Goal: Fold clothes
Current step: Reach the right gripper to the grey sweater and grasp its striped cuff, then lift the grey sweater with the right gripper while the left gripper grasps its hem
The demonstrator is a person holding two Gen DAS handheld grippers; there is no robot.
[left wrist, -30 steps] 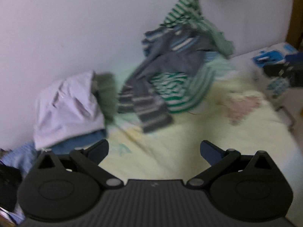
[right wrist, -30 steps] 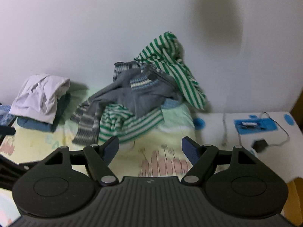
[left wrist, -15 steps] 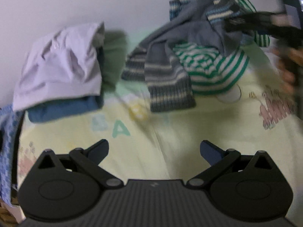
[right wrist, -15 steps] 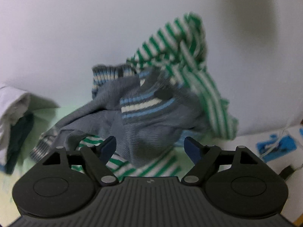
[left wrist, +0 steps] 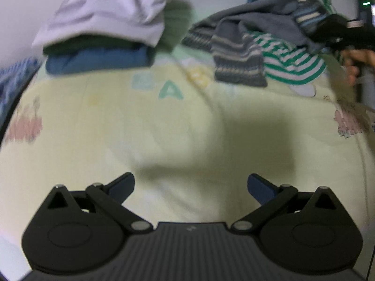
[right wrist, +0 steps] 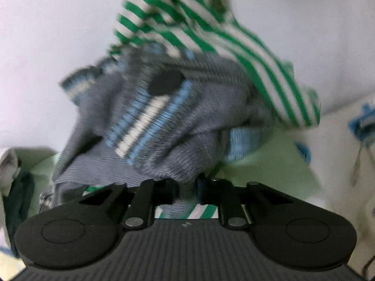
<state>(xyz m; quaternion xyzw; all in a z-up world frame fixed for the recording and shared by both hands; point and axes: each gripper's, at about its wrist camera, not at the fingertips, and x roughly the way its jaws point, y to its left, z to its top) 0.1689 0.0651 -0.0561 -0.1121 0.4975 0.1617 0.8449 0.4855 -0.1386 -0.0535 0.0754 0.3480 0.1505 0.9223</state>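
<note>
The grey knit sweater with blue and white stripes (right wrist: 164, 126) lies heaped on the pale yellow printed bedsheet (left wrist: 164, 126), on top of a green-and-white striped garment (right wrist: 211, 23). The right gripper (right wrist: 187, 187) is closing, its jaws pinching a fold of the sweater's lower edge. The left gripper (left wrist: 191, 185) hangs released over bare sheet, well apart from the sweater. Left of the sweater sits a stack of folded clothes topped by a pale lilac garment (left wrist: 105, 11).
</note>
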